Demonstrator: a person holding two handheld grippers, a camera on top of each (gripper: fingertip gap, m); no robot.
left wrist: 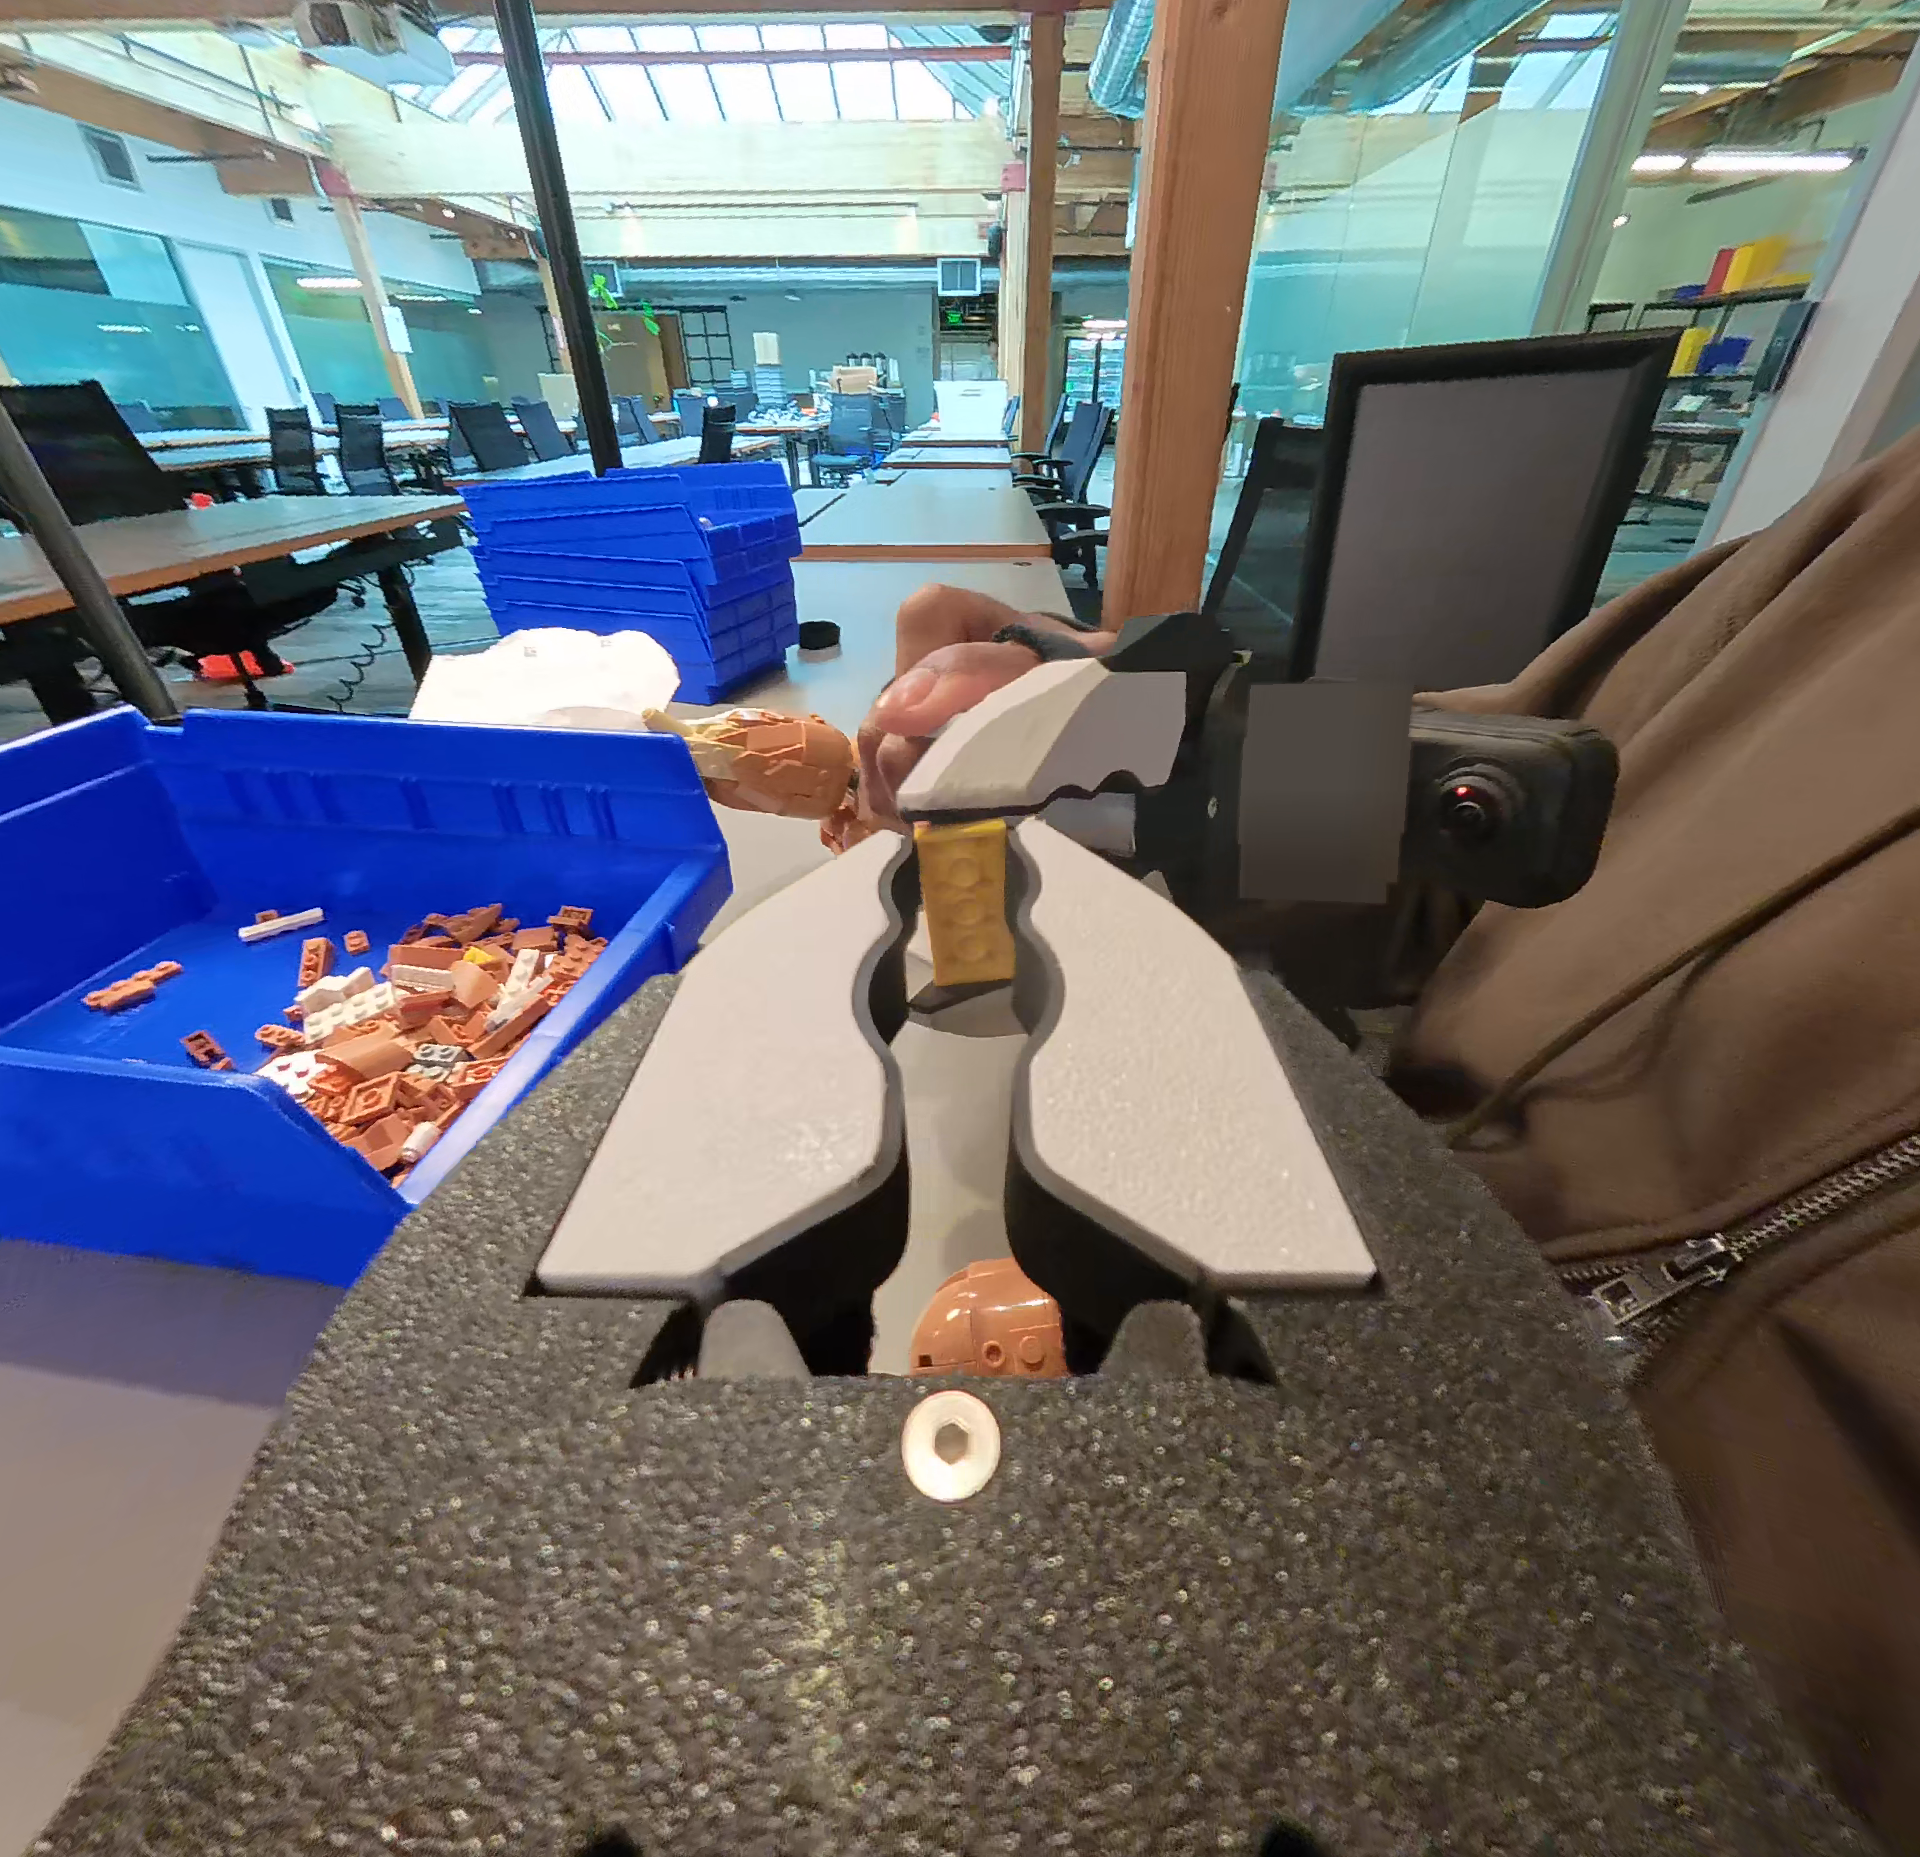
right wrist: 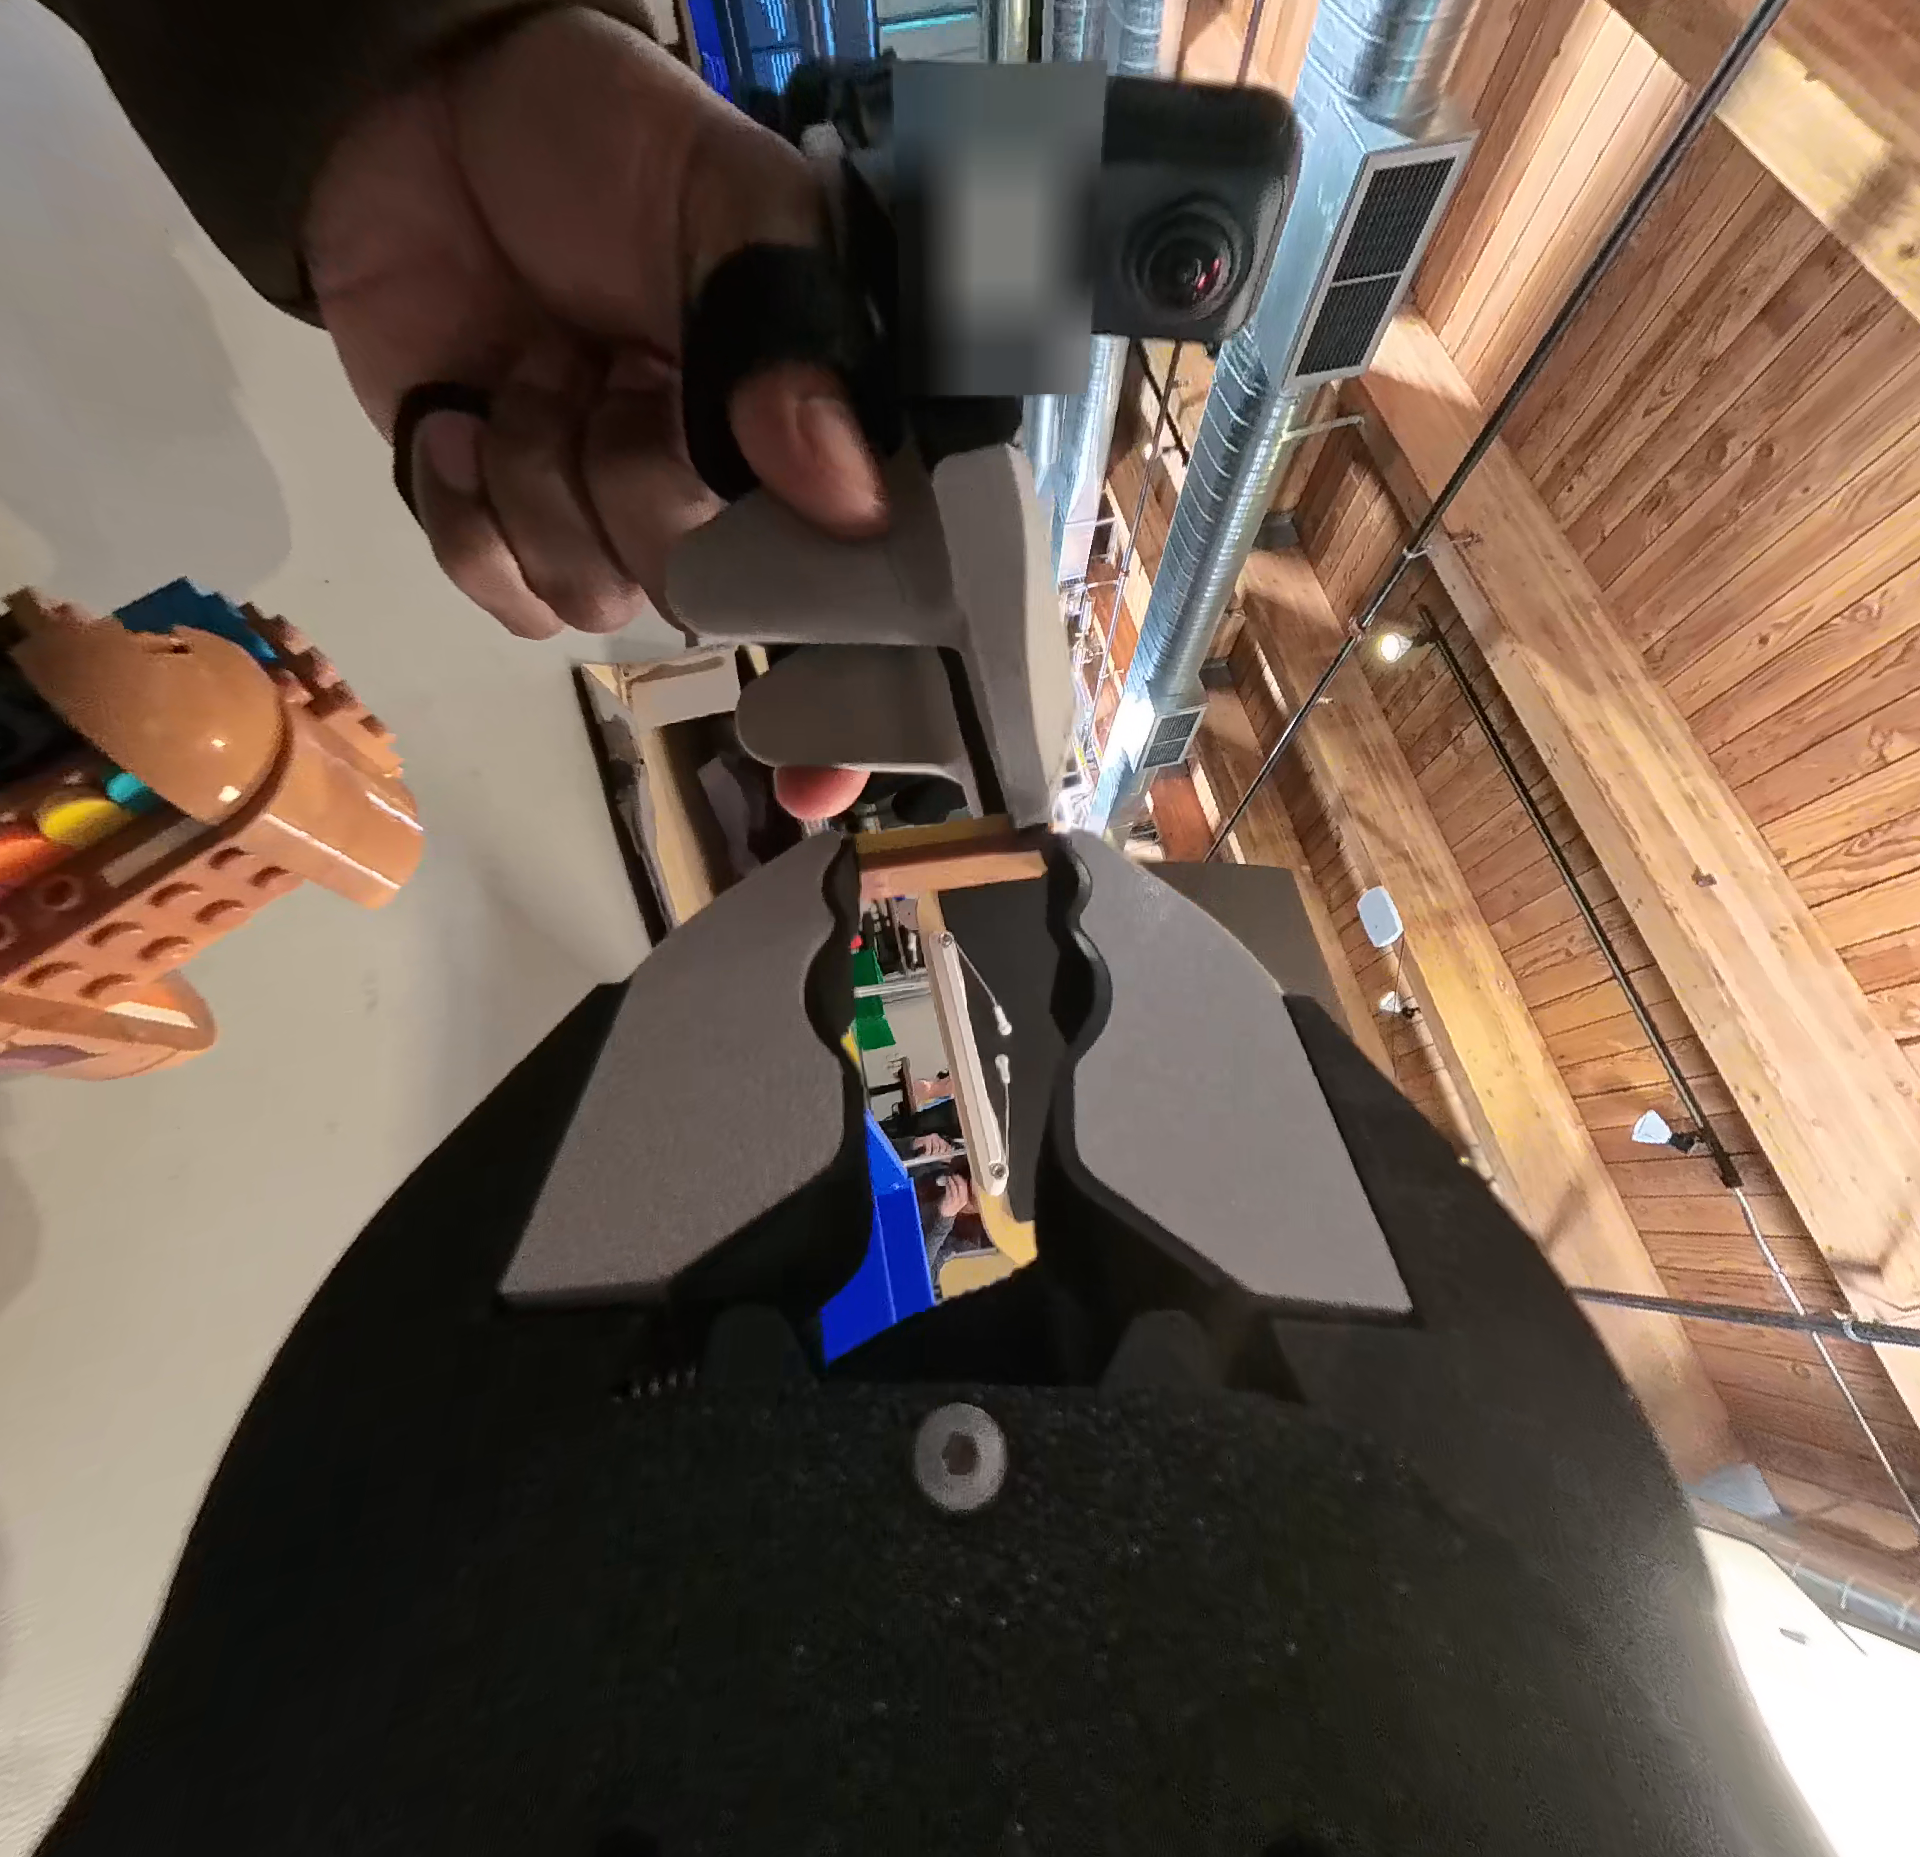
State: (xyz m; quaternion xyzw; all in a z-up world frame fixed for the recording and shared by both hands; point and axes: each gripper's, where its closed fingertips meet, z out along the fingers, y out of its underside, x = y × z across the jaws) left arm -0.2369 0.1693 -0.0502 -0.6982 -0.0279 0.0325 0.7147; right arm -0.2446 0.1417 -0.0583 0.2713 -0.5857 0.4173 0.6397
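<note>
My left gripper (left wrist: 961,862) is shut on a tan studded brick plate (left wrist: 966,908), which stands upright between its grey fingertips. My right gripper (left wrist: 966,815) comes in from the right in a person's hand and pinches the plate's top end. In the right wrist view the plate (right wrist: 951,857) shows edge-on between my right gripper's (right wrist: 951,872) tips, with my left gripper (right wrist: 1029,815) meeting it from above. A brown brick figure (left wrist: 779,758) lies on the table behind; it also shows in the right wrist view (right wrist: 187,799). A rounded brown brick piece (left wrist: 987,1319) lies under my left gripper.
A blue bin (left wrist: 156,1132) holding several loose brown and white bricks (left wrist: 416,1018) stands at the left. A stack of blue bins (left wrist: 644,560) and a white bag (left wrist: 551,664) lie behind it. A dark monitor (left wrist: 1475,508) and a brown jacket (left wrist: 1714,976) are on the right. Both grippers' tips are close together, under 4 cm apart. From either gripper's tips it is about 25 centimeters to the brown brick figure (left wrist: 779,758).
</note>
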